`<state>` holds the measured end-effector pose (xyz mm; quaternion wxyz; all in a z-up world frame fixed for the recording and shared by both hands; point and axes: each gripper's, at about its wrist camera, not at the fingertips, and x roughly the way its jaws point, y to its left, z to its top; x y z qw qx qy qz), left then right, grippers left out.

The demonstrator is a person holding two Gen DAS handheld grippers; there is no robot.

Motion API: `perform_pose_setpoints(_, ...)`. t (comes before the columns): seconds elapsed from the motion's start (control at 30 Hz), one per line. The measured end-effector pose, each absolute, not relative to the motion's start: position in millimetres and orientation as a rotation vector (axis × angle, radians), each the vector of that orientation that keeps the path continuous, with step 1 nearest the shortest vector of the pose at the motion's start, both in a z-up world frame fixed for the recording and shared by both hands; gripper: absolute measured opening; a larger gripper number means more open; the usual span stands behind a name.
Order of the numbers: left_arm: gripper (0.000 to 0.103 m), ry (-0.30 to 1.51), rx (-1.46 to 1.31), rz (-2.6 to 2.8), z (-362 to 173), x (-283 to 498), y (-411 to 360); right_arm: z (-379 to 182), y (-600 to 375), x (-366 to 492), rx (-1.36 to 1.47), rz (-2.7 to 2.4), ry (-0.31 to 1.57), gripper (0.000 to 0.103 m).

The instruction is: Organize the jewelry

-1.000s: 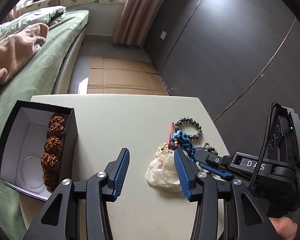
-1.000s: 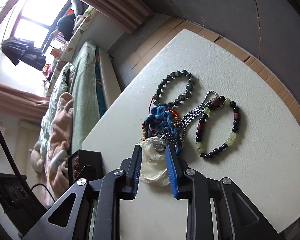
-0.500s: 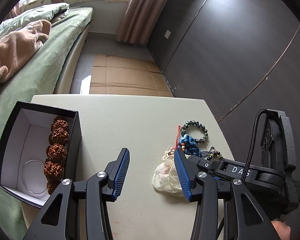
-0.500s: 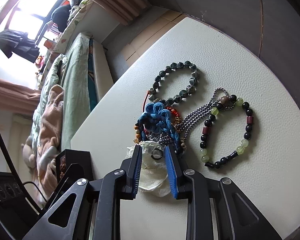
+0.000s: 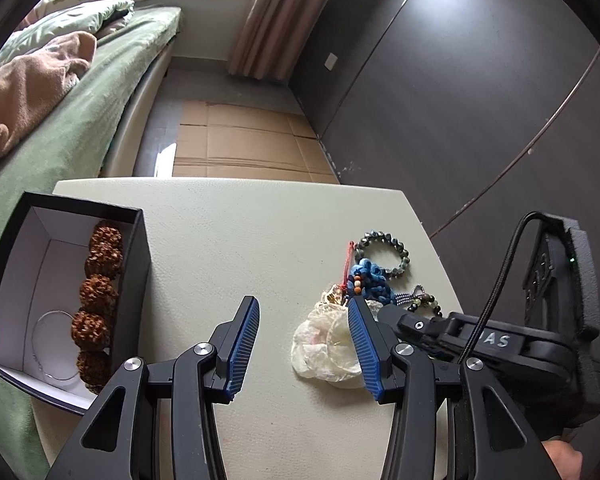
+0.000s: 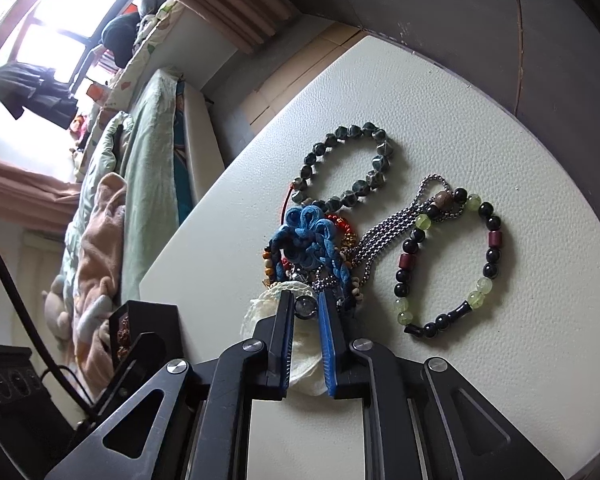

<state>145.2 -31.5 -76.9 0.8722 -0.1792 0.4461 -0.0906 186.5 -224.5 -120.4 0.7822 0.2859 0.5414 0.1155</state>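
Note:
A heap of jewelry lies on the pale table (image 6: 440,120): a blue knotted cord piece (image 6: 312,240), a grey-green bead bracelet (image 6: 344,164), a steel chain (image 6: 384,236), a black-and-green bead bracelet (image 6: 448,264) and a white mesh pouch (image 5: 328,348). My right gripper (image 6: 306,306) is nearly closed around a small silver ring piece (image 6: 304,307) at the near end of the heap. My left gripper (image 5: 303,320) is open and empty above the table, left of the pouch. A black box (image 5: 136,264) with white lining holds a brown rudraksha bead bracelet (image 5: 98,292) and a thin clear bangle (image 5: 48,344).
A bed with green cover (image 5: 80,112) stands beyond the table's left side. A dark wardrobe wall (image 5: 460,100) runs along the right. Cardboard sheets (image 5: 240,140) cover the floor behind the table. The box sits at the table's left edge.
My right gripper has moved forward to the near end of the heap and its jaws have closed in around the small silver ring piece. The left gripper stays open, shifted slightly.

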Motion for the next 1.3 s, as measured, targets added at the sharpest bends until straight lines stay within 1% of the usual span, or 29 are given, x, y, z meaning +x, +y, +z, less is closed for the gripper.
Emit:
perform_pose_setpoints(0.33,0.048,0.998,-0.274,-0.205,-95.9,150.1,-63.1,-107.9,-251.4,179.1,0.694,0.273,1.132,0.014)
perform_pose_setpoints(0.63,0.047,1.055,-0.21,-0.22,-119.0,157.5,-83.8,-109.8,-265.4,179.4,0.74,0.275,1.146,0.014)
perform_pose_setpoints(0.67,0.035,1.044,-0.195,-0.213,-119.2,156.9,-86.1,-109.5,-266.6,179.1,0.739,0.272,1.146,0.014)
perform_pose_setpoints(0.7,0.019,1.053,-0.18,-0.216,-120.7,157.6,-88.4,-109.2,-267.4,178.7,0.738,0.267,1.147,0.014)
perform_pose_setpoints(0.73,0.017,1.057,-0.177,-0.226,-121.5,157.5,-89.6,-109.4,-268.4,178.8,0.739,0.264,1.148,0.014)
perform_pose_setpoints(0.77,0.008,1.056,-0.181,-0.233,-121.5,157.0,-89.5,-109.8,-269.3,178.7,0.743,0.262,1.15,0.014)
perform_pose_setpoints(0.8,0.005,1.06,-0.188,-0.244,-121.9,156.6,-89.8,-111.3,-270.2,178.8,0.753,0.266,1.156,0.014)
perform_pose_setpoints(1.1,0.005,1.018,-0.226,-0.222,-106.7,149.0,-74.9,-109.2,-263.5,174.8,0.769,0.308,1.155,0.014)
perform_pose_setpoints(1.3,0.004,0.937,-0.276,-0.201,-78.7,132.1,-52.4,-99.2,-245.6,169.3,0.743,0.406,1.13,0.014)
